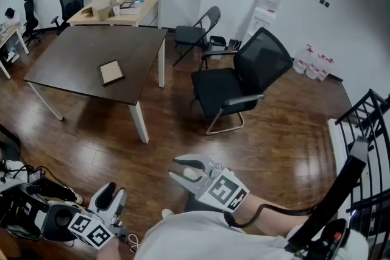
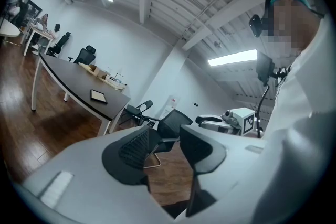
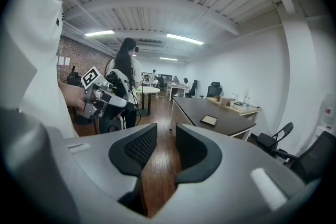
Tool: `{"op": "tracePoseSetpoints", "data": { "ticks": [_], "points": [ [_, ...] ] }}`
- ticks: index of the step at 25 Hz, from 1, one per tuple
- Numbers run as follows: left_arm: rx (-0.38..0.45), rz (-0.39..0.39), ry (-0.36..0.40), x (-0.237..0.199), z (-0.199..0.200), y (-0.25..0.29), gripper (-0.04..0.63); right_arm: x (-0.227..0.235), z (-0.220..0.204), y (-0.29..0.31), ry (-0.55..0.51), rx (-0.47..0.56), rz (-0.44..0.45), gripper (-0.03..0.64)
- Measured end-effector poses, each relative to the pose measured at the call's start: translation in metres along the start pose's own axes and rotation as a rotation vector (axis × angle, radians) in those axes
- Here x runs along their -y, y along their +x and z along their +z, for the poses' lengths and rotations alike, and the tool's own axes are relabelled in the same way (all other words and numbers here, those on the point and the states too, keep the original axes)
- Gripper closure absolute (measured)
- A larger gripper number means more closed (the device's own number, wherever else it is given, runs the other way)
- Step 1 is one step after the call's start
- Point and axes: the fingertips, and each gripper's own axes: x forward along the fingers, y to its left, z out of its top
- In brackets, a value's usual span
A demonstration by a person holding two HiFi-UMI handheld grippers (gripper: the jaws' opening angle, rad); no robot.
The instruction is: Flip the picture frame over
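An office room with a glossy brown wooden floor (image 1: 274, 149) and white walls holds a dark rectangular table (image 1: 73, 58) on white legs. The picture frame (image 1: 111, 72) lies flat on that table, alone on the bare top and turned slightly askew; in the head view it sits at about eleven o'clock from both grippers and well apart from them. At twelve o'clock from the frame stands a light wooden desk (image 1: 146, 8) with boxes and small items, and at two o'clock a grey folding chair (image 1: 196, 32). A black mesh office chair (image 1: 244, 79) stands at one o'clock from the right gripper (image 1: 183, 170).

The right gripper is held low over the floor, its two jaws apart with only floorboards between them; its own view shows the frame (image 3: 209, 120) far off on the table. The left gripper (image 1: 113, 196) hangs at seven o'clock in the head view, jaws likewise parted and gripping nothing, and its view shows the frame (image 2: 98, 95) distant at ten o'clock.
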Motion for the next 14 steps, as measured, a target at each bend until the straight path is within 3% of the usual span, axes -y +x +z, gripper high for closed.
{"op": "tracePoseSetpoints", "data": {
  "ticks": [8,14],
  "points": [
    [0.001,0.008,-0.015,-0.042,0.021,0.001,0.414,0.008,0.013,0.044,0.004,-0.014,0.008,0.503],
    [-0.005,0.001,-0.011,-0.04,0.038,0.006,0.414,0.018,0.021,0.049,0.011,-0.027,0.009,0.505]
  ]
}}
